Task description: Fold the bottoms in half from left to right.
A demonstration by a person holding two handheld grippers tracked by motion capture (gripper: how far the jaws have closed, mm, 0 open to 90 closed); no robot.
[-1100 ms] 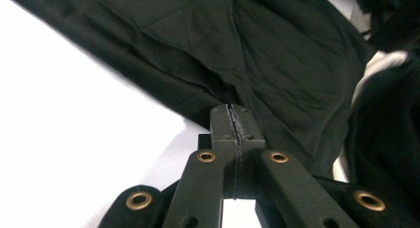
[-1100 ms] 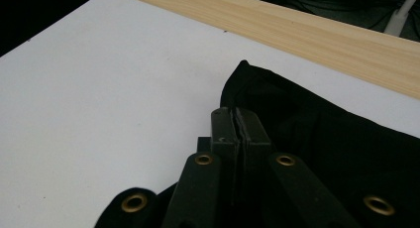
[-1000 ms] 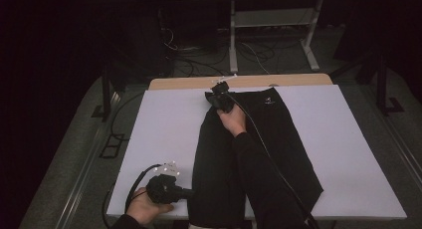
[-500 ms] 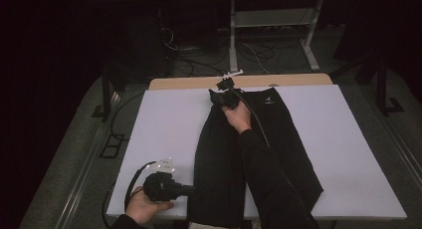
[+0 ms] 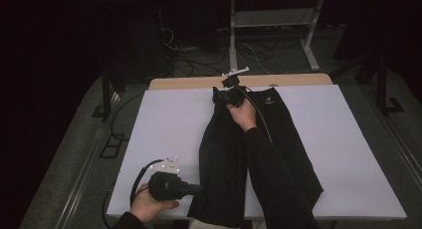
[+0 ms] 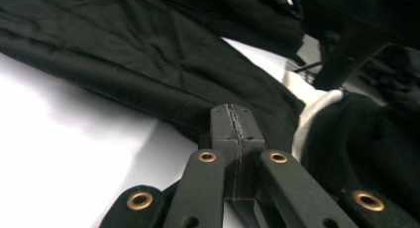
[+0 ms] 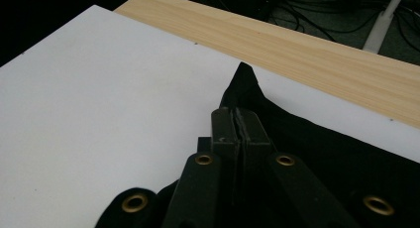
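High view: right gripper (image 5: 222, 95) (arm stretched far forward) and left gripper (image 5: 197, 190) each pinch the black garment (image 5: 278, 139)

This is looking like a lab or recording workspace, dim all round. A white work board (image 5: 164, 119) is lying on a wooden table (image 5: 189, 82). Behind that table, cables (image 5: 249, 52) are trailing over the grey floor (image 5: 199, 59), and a white metal stand (image 5: 278, 27) is rising beyond them.
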